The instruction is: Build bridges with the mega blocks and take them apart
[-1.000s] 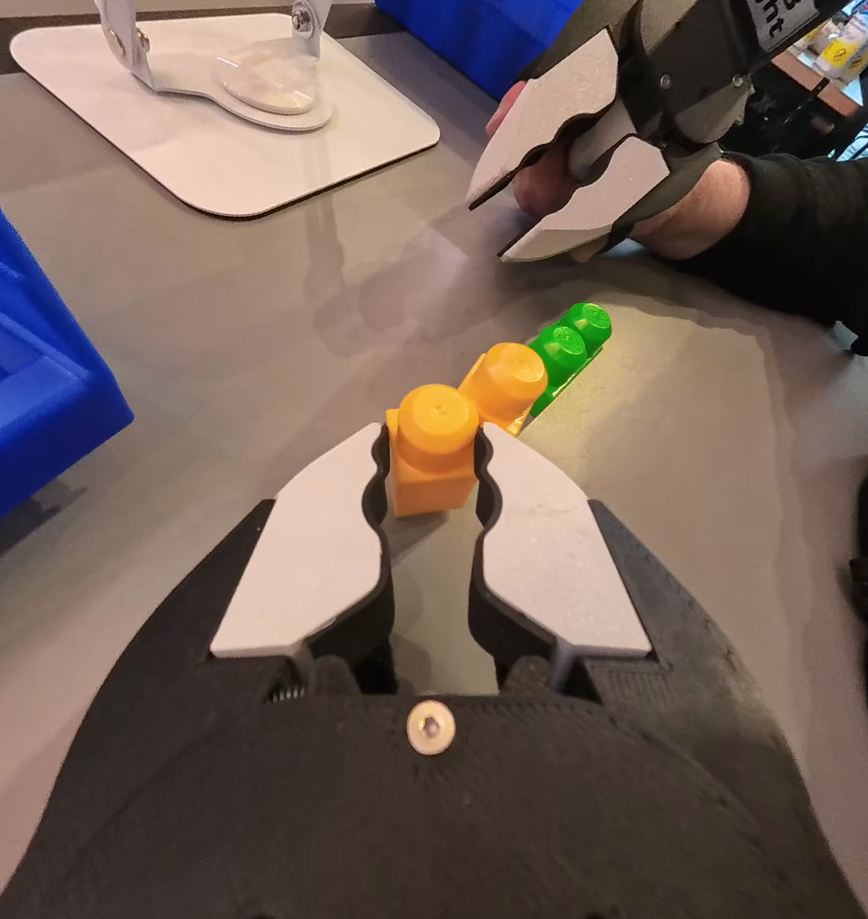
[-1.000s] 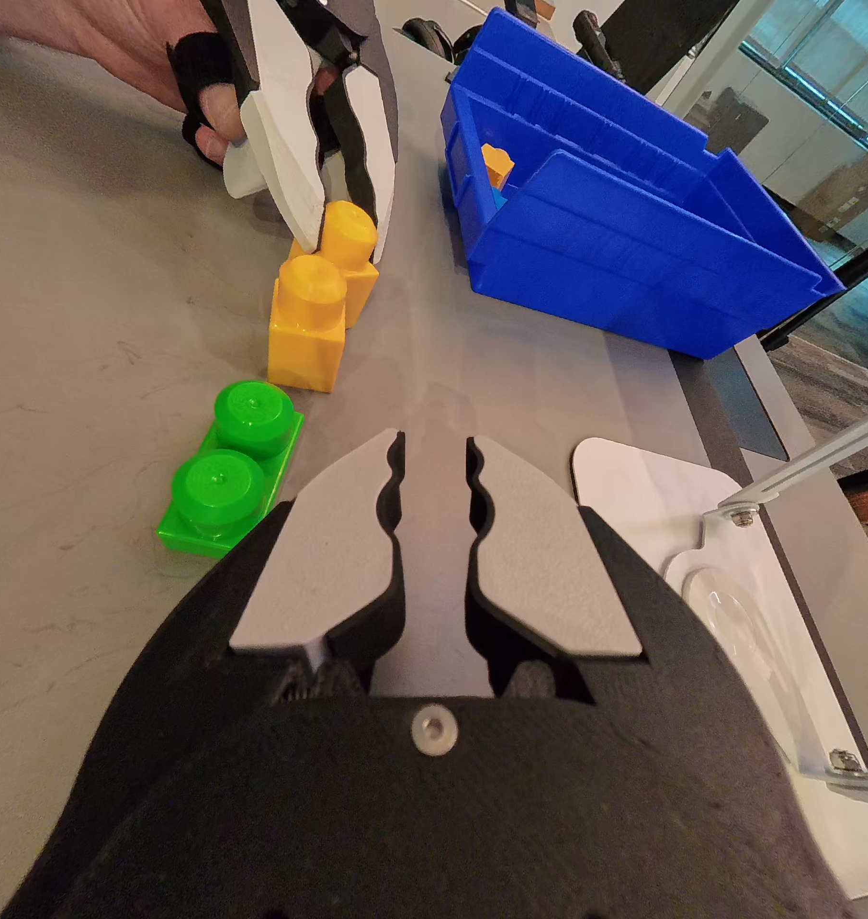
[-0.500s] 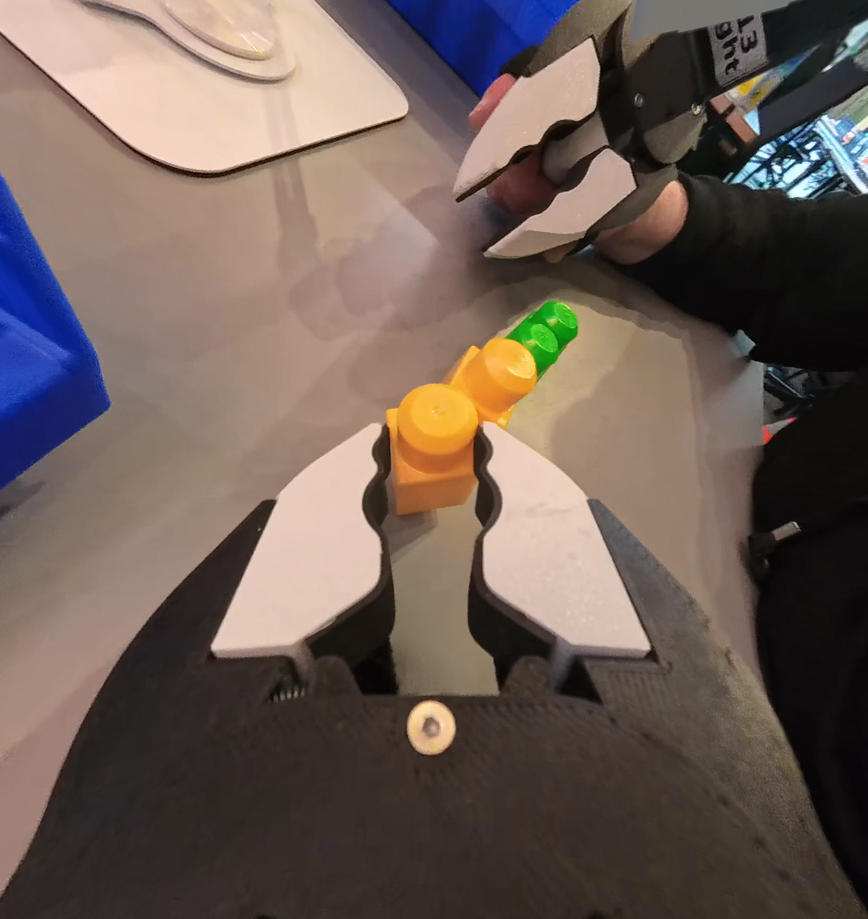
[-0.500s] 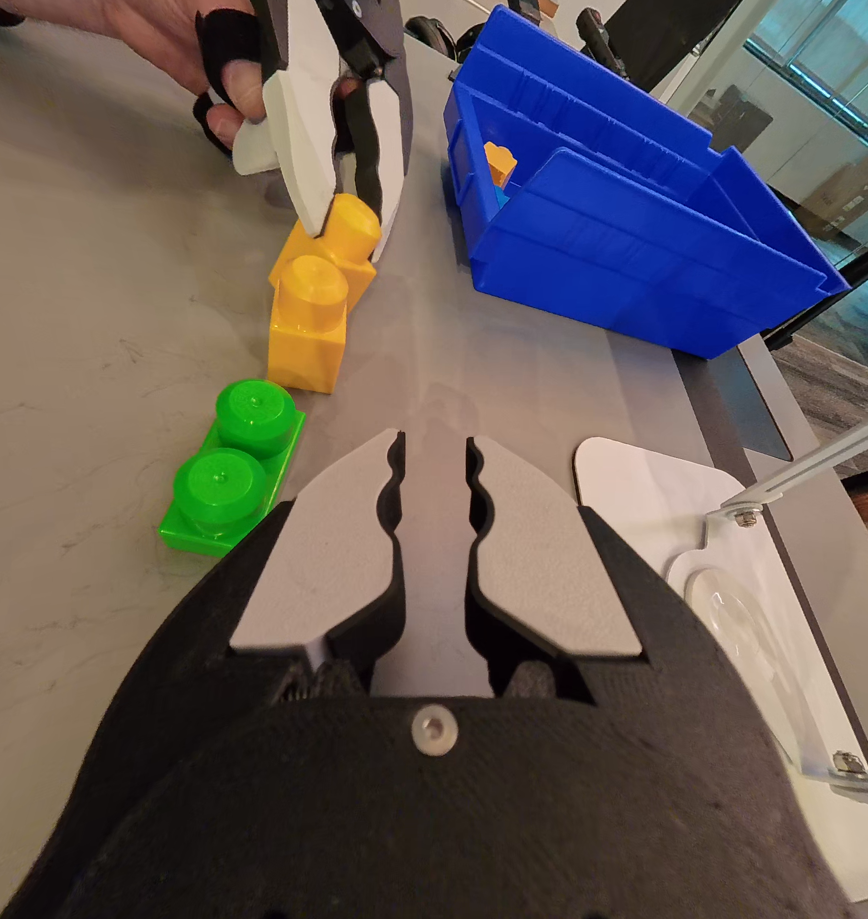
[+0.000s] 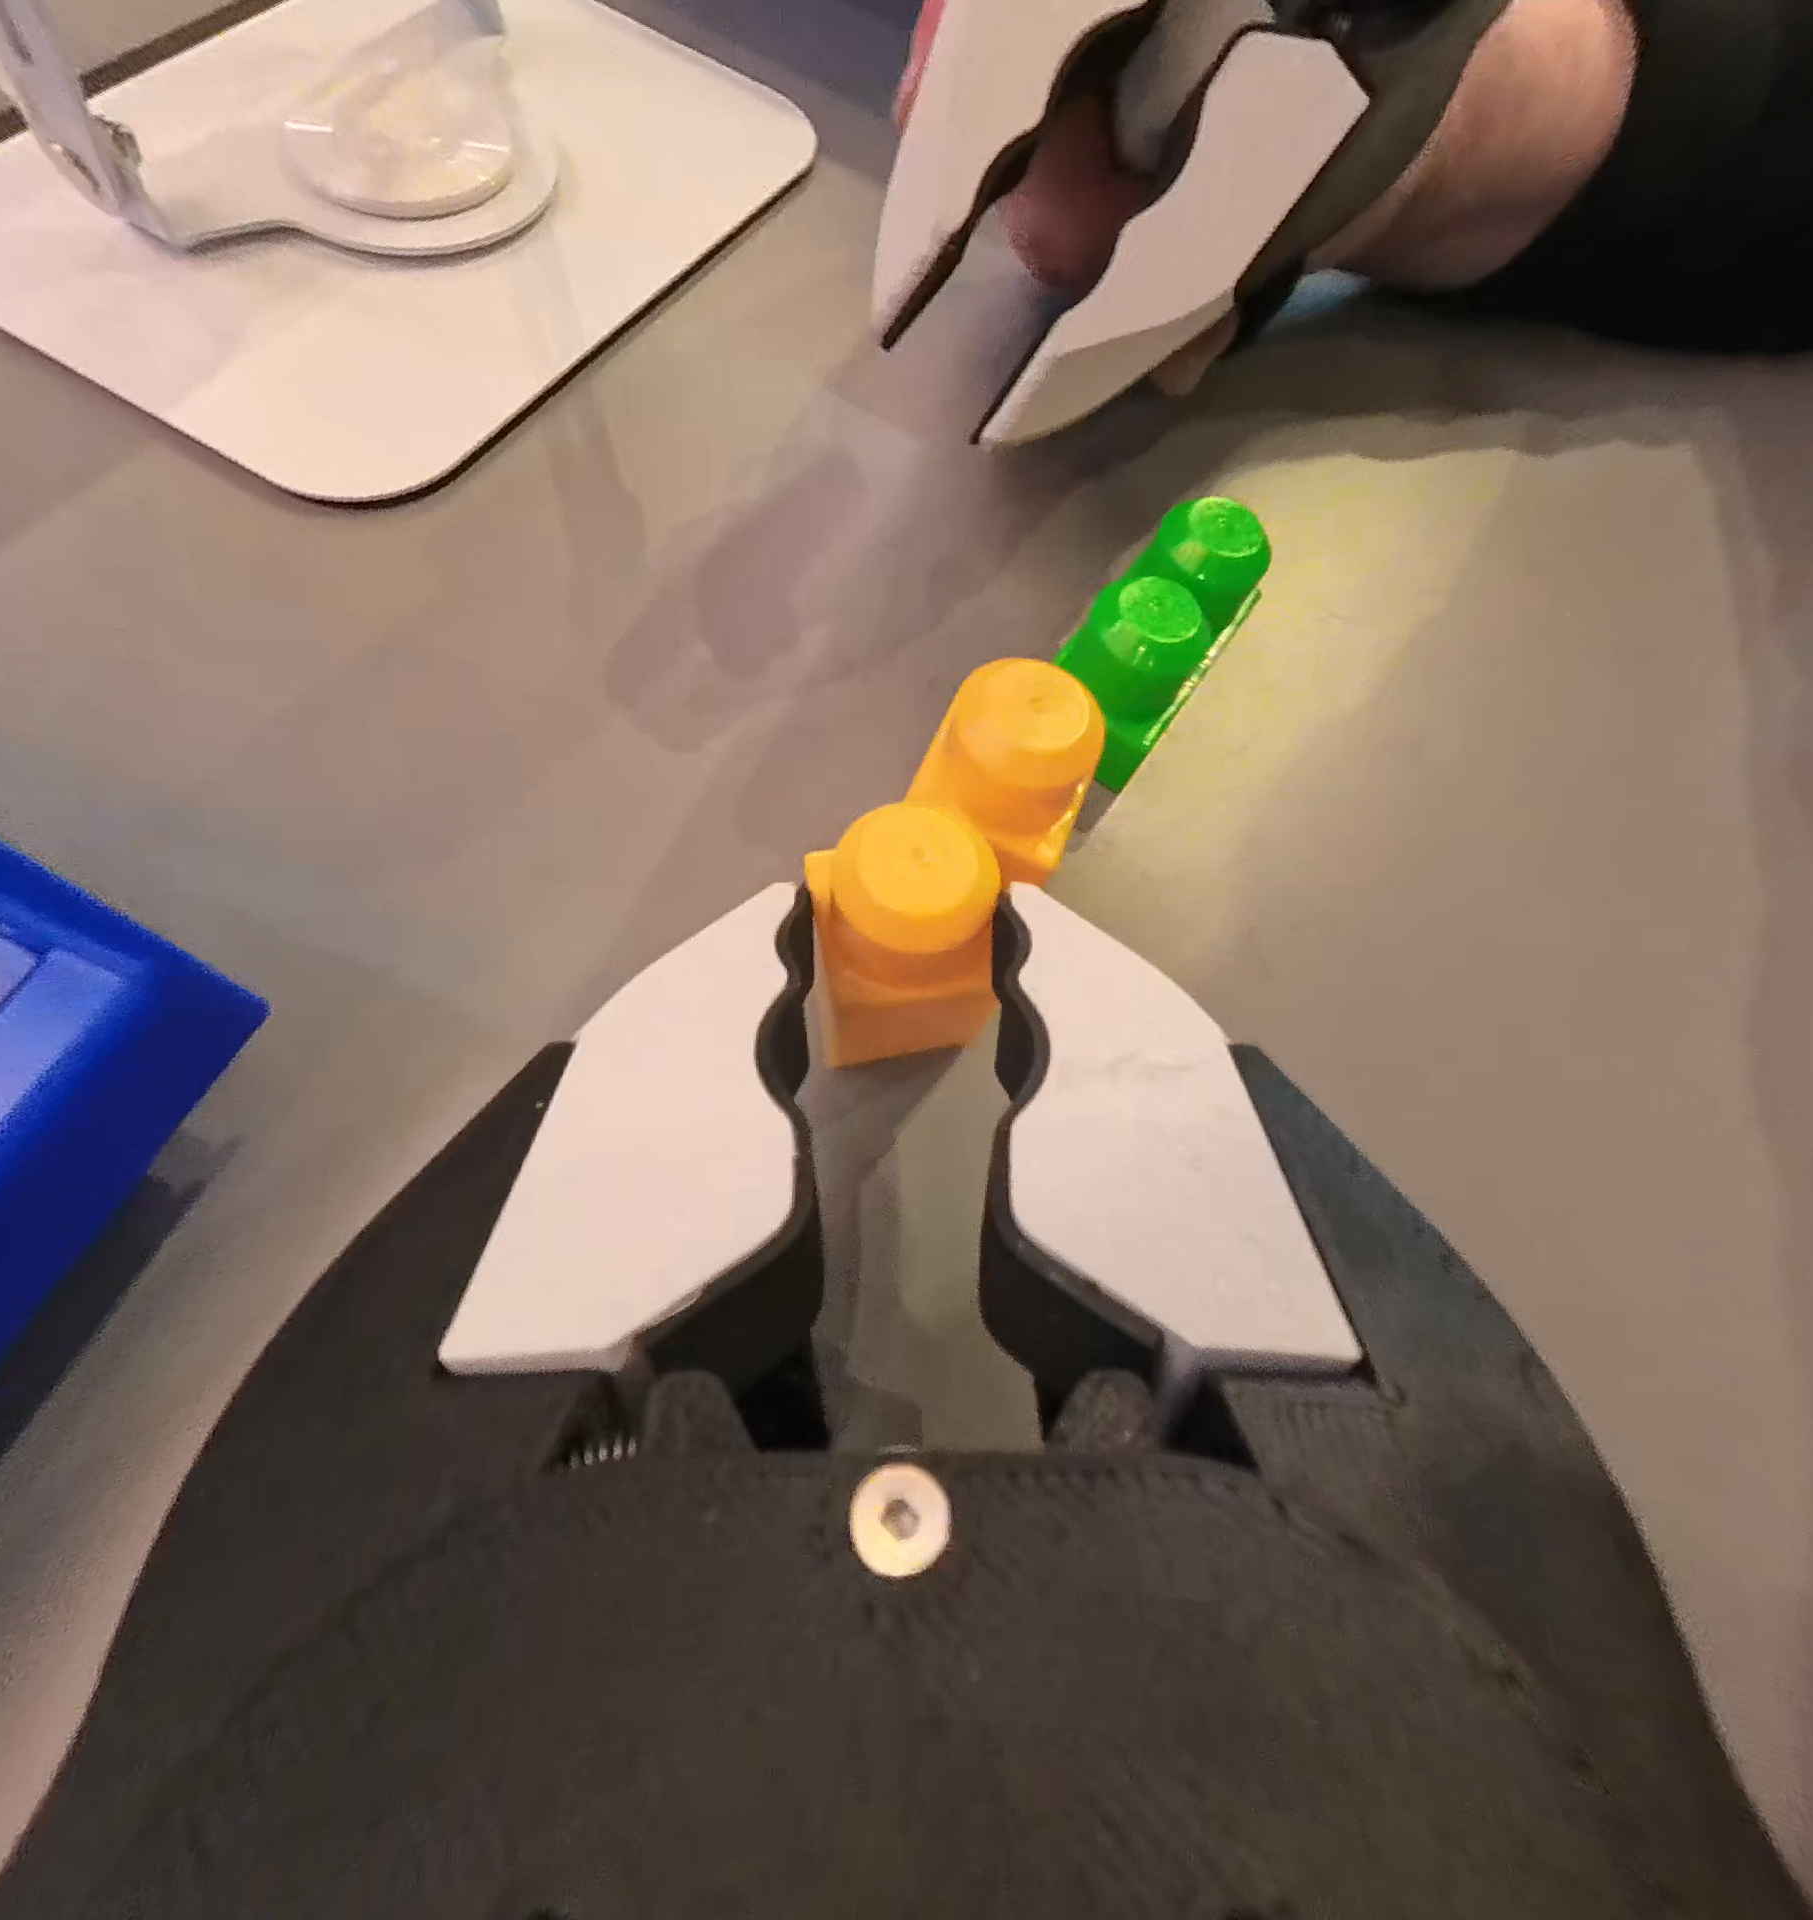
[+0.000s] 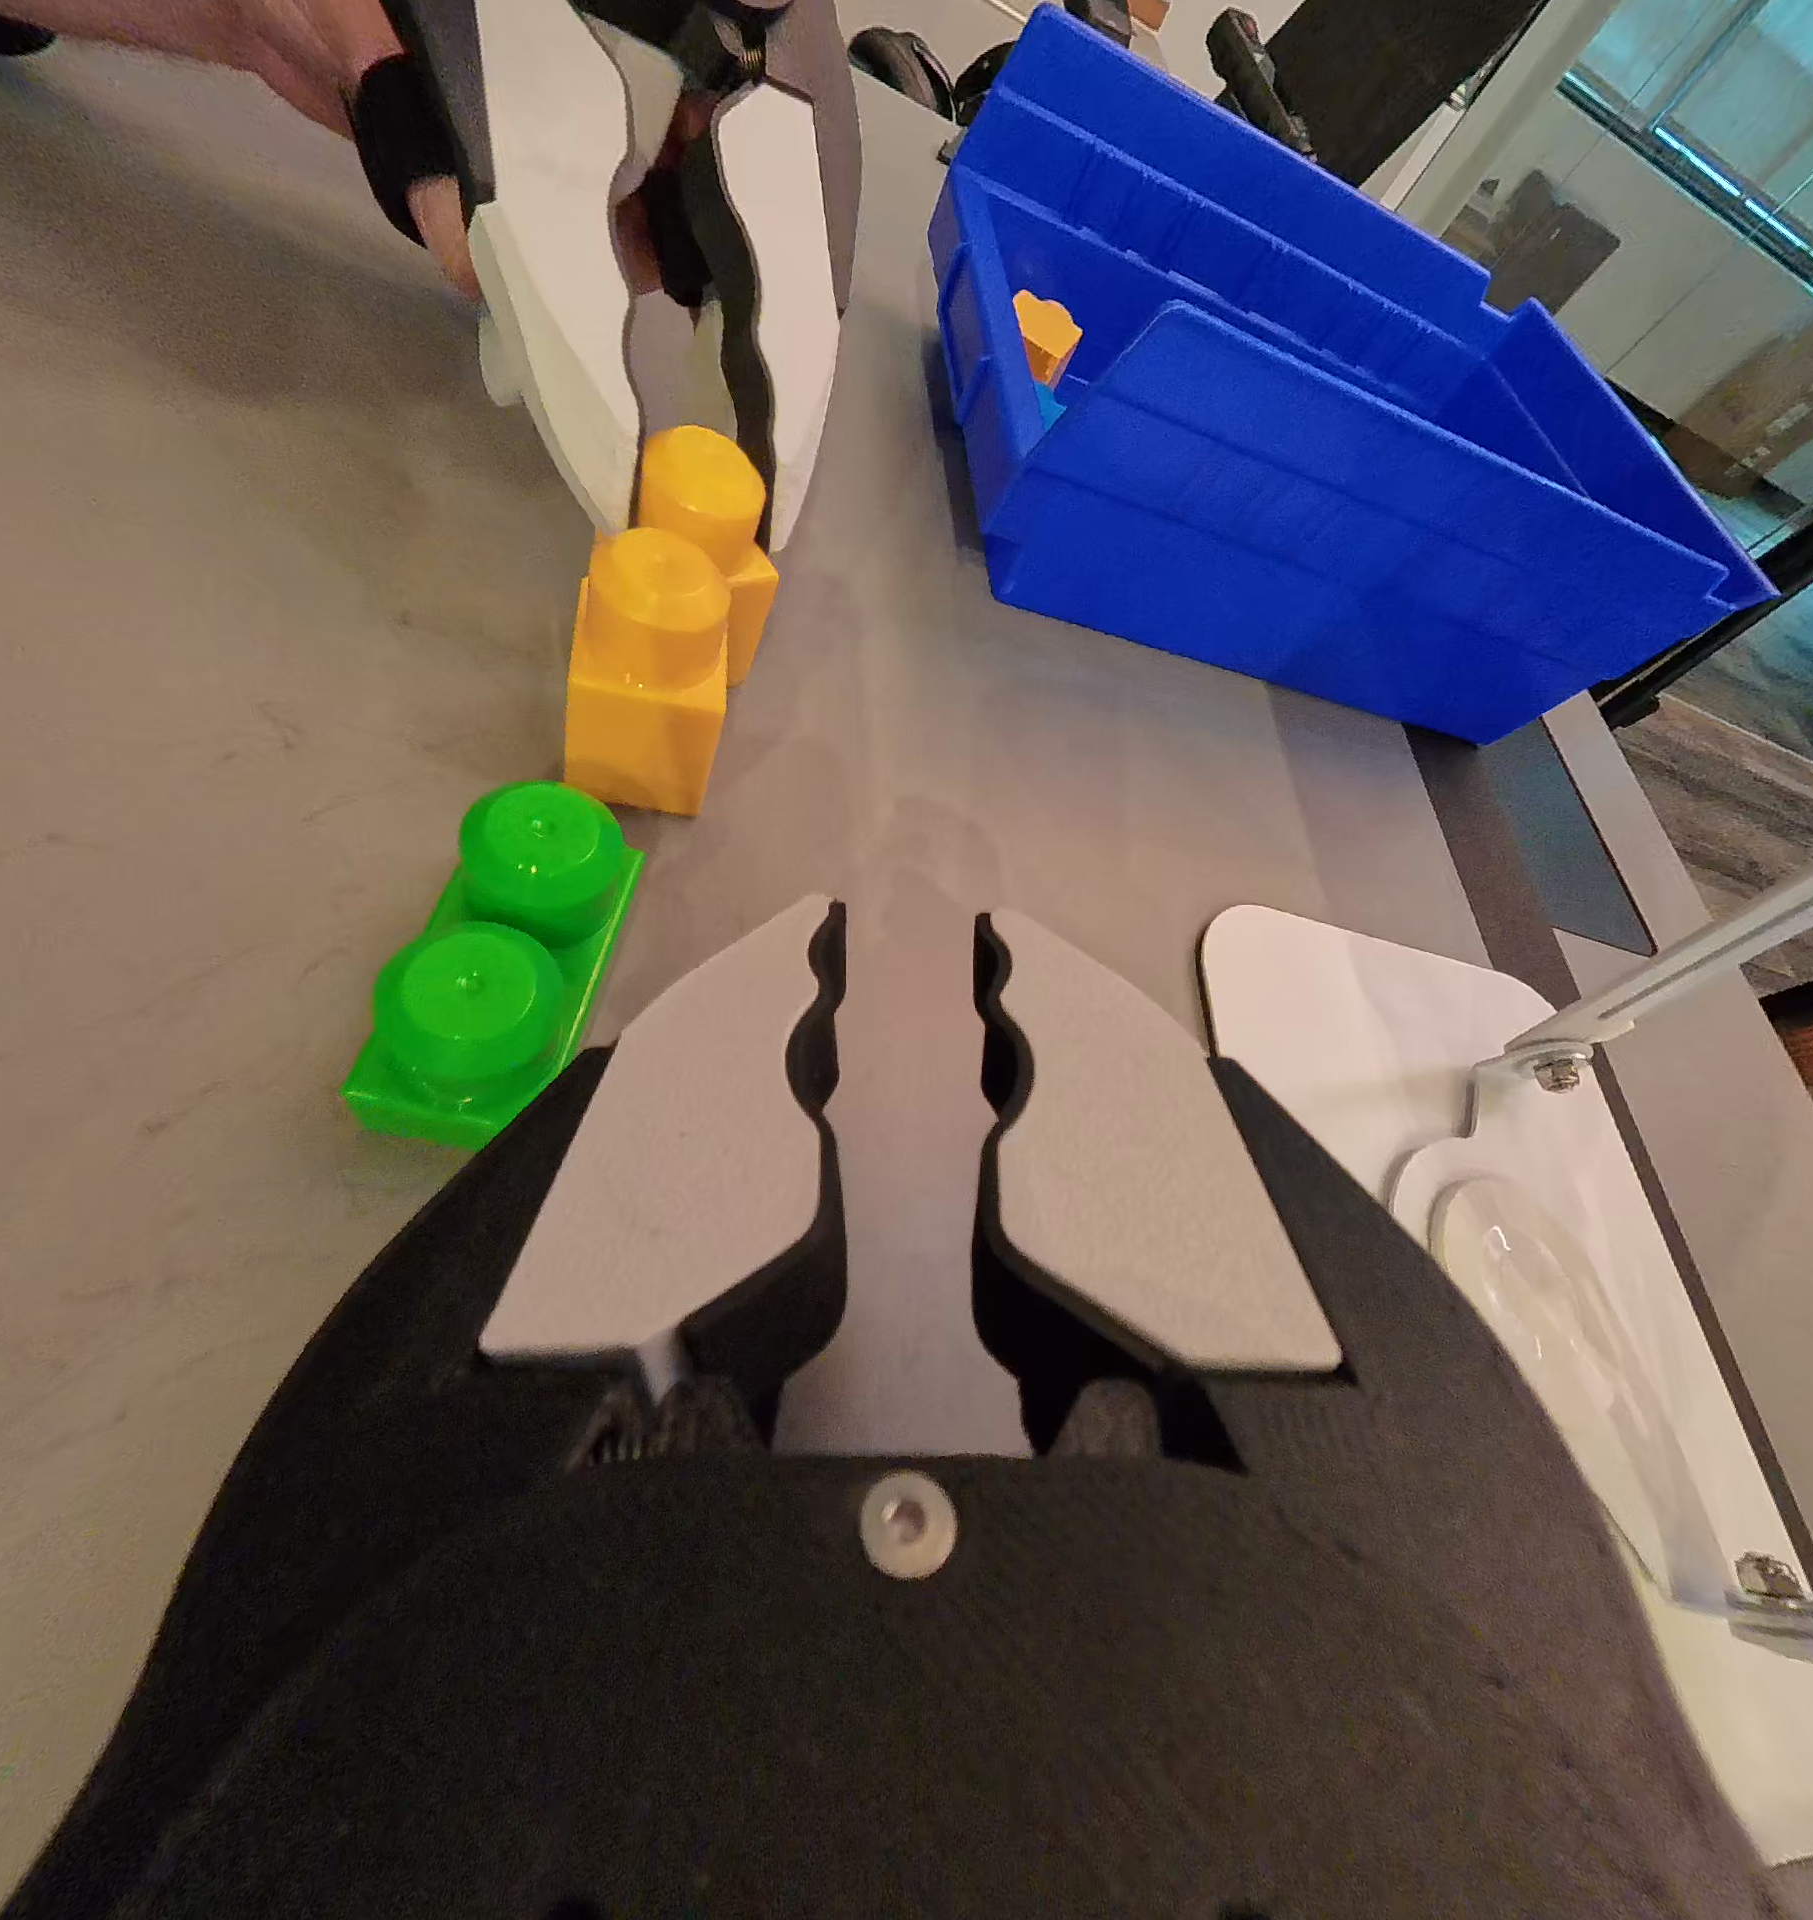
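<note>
Where blocks crowd: blue bin point(image 6: 1349, 540) alongside.

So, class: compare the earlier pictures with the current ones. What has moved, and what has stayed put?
The left gripper keeps its clamp on the orange block, now set closer beside the second orange block. The green block and blue bin stayed put; the right gripper is still open and empty.

Blue bin point(image 5: 71, 1060) cut by frame edge

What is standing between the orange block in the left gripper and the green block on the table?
A second orange block stands between the held orange block and the green block; both wrist views show it.
</note>
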Motion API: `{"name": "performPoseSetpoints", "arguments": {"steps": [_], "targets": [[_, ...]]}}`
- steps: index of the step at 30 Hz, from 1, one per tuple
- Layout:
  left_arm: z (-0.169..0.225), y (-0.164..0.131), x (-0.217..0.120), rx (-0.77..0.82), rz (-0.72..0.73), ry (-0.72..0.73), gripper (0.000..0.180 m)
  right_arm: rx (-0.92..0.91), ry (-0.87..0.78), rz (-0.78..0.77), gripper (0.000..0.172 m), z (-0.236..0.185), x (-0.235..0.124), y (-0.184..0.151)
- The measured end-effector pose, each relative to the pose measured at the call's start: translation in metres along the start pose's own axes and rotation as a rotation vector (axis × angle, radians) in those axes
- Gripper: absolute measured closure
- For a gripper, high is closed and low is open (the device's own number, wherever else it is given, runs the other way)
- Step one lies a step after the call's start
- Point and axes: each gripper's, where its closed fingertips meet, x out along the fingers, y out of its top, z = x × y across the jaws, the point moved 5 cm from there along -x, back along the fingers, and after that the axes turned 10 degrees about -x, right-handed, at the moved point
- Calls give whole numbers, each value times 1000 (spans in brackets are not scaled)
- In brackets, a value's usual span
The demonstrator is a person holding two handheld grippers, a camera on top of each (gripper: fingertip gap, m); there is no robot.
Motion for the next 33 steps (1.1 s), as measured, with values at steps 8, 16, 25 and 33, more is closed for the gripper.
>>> {"name": "performPoseSetpoints", "arguments": {"steps": [8,16,25,33], "targets": [[2,-8,-2,-6,6,-31,132,27,13,7,147,-3,-9,-3],[10,-2,-21,85,38,96,128,85,46,28,141,-11,-27,-3],[15,-8,-22,43,99,115,132,206,177,-37,130,-50,-23,11],[21,-9,-14,72,76,145,129,258,247,-220,125,-62,12,11]]}}
